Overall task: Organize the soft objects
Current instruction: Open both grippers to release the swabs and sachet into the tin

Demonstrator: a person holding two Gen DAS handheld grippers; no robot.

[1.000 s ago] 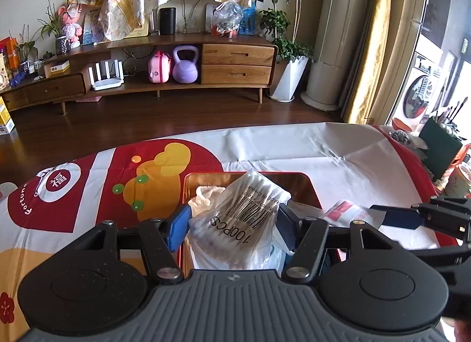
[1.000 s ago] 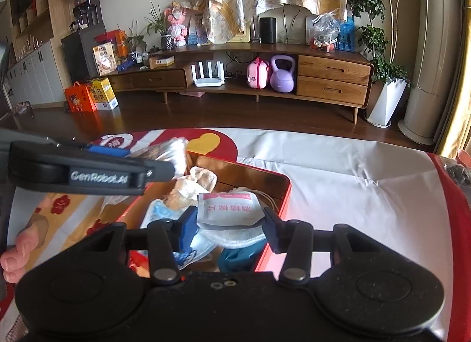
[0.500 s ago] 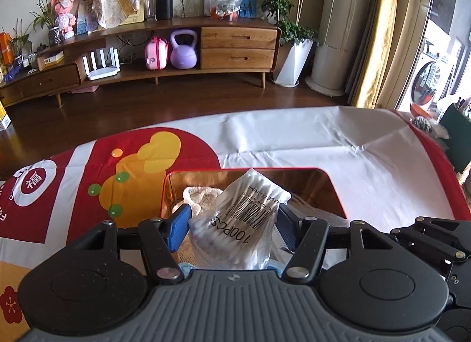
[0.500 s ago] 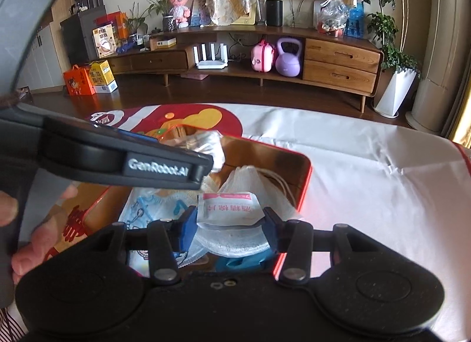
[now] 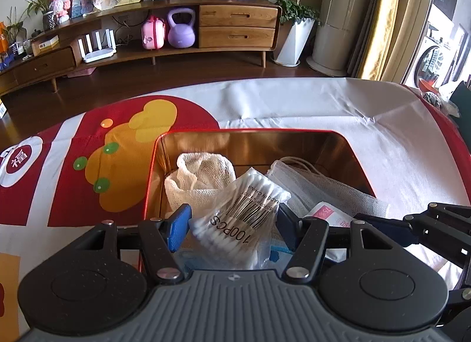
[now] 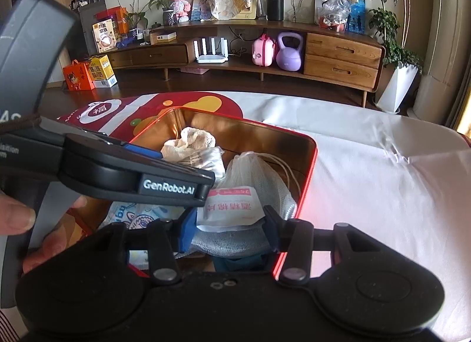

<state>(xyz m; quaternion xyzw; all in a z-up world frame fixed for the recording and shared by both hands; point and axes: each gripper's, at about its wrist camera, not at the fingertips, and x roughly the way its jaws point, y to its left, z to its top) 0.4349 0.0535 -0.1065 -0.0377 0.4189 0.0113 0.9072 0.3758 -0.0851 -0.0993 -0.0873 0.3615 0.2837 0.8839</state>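
We work over the table (image 5: 323,106), both loads low above the red tin (image 5: 250,133). The left tool (image 5: 232,224) grips the cotton swab bag (image 5: 244,212); the right tool (image 6: 228,224) pinches the alcohol pad packet (image 6: 229,205). We should lower each into a free gap beside the gauze (image 5: 203,177), then release gently.

The tin (image 5: 347,148) looks like metal, red lacquer rim and a shiny coppery inside. At its 10 o'clock corner sits a rough, open-weave gauze bundle (image 5: 203,177). The swab bag (image 5: 244,218) is crinkly clear plastic, glossy. The table cover (image 5: 309,106) is smooth, creased sheet. The sideboard (image 5: 238,27) at 12 o'clock is satiny wood.
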